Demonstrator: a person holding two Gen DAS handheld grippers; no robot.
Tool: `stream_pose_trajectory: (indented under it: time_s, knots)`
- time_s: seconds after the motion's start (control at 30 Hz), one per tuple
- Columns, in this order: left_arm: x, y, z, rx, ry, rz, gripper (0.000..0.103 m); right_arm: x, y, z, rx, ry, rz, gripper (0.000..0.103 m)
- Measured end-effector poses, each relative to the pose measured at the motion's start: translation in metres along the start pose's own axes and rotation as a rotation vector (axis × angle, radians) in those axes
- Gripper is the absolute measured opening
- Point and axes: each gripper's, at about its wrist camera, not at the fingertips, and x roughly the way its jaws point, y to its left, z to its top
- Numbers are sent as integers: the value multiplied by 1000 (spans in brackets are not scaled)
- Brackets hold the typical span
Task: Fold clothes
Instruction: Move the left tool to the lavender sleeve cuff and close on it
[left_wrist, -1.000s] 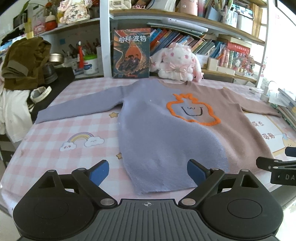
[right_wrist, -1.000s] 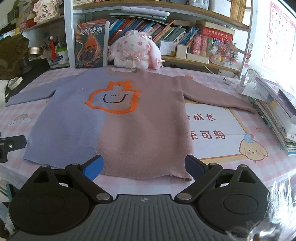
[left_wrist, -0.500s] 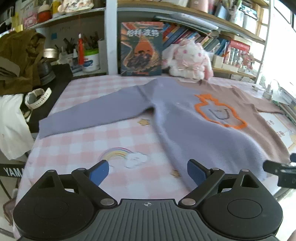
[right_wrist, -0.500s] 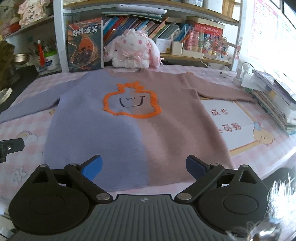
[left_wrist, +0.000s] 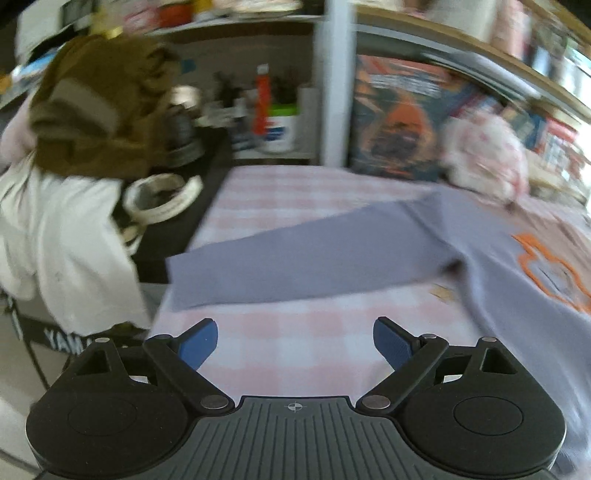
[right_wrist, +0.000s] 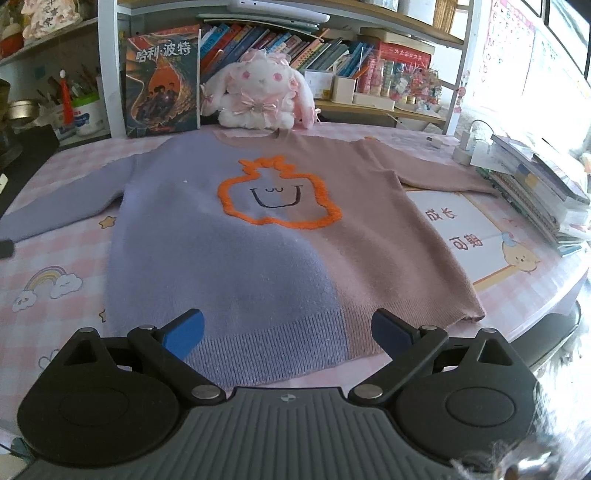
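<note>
A sweater (right_wrist: 258, 236), lilac on its left half and dusty pink on its right with an orange outlined figure on the chest, lies flat and face up on the pink checked tablecloth (right_wrist: 55, 266). My right gripper (right_wrist: 287, 332) is open just above the sweater's ribbed hem, nothing between its blue pads. In the blurred left wrist view the lilac sleeve (left_wrist: 295, 258) stretches out leftward toward the table edge. My left gripper (left_wrist: 295, 343) is open over bare cloth a little in front of that sleeve's cuff end.
A plush bunny (right_wrist: 258, 96) and an upright book (right_wrist: 162, 81) stand at the table's back under bookshelves. Stacked books (right_wrist: 535, 184) lie at the right edge. Left of the table, a brown garment (left_wrist: 99, 103), white cloth (left_wrist: 55, 229) and a black surface (left_wrist: 173, 229) crowd the side.
My left gripper has swung left, away from the sweater's hem toward the lilac sleeve and table's left edge. My right gripper has shifted left to centre on the hem. Both stayed open.
</note>
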Motion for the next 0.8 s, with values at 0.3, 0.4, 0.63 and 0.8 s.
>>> stream_pose_trajectory:
  time_s: [0.3,0.4,0.63,0.8]
  knots:
    - [43,61,10,-308,44,16,66,5,1,6,-14,17,-50,98]
    - [52,69,11,-371,21,-5,55,6,0,7,-20,21,-65,98]
    - [67,89,18,-560,-22,-12,49,8,-5,7,-19,37,-98,98]
    - [61,95,19,-541,-54,62,49,8,-9,7,-11,43,-112,98]
